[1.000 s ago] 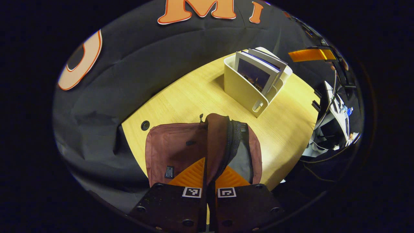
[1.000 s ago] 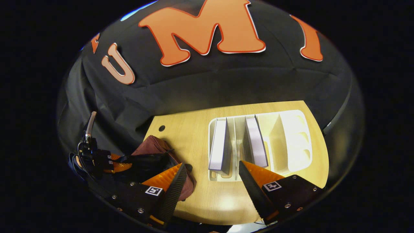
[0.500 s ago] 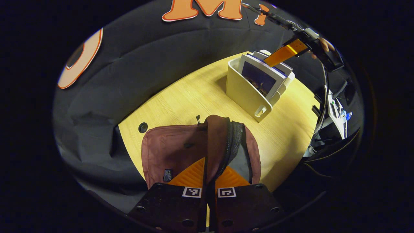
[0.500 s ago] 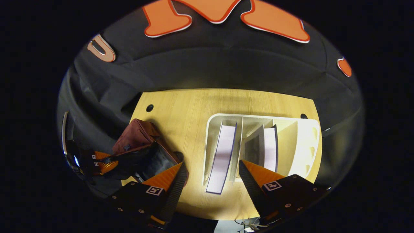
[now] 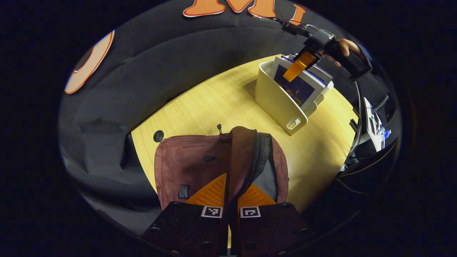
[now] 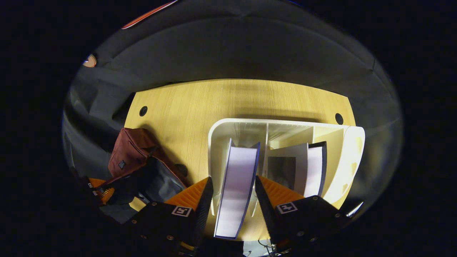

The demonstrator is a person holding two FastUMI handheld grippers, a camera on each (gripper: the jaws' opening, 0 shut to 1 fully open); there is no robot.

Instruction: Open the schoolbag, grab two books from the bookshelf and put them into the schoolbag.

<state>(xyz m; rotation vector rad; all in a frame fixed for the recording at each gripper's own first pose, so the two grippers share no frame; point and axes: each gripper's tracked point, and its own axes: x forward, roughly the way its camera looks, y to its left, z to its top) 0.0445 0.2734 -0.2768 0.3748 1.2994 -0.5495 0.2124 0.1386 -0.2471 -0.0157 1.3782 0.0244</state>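
The right gripper (image 6: 232, 185) has been lowered astride a book (image 6: 235, 185), fingers narrowed but not visibly touching; the schoolbag (image 5: 200, 164) flap is pinched by the left gripper (image 5: 232, 191).

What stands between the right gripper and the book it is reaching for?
Nothing visible. The right gripper is open, one finger on each side of the left book in the bookshelf; the divider lies beyond it.

In the right gripper view, the lower end of the nearest book (image 6: 235, 185) goes down between the fingers, and it is not clear whether they touch its covers. At the lower left, the schoolbag (image 6: 134, 157) hides most of the left gripper (image 6: 98, 189). In the left gripper view, the small label (image 5: 184, 191) on the schoolbag (image 5: 192, 164) is too small to make out, and the equipment (image 5: 375, 125) at the right edge is dark and cut off.
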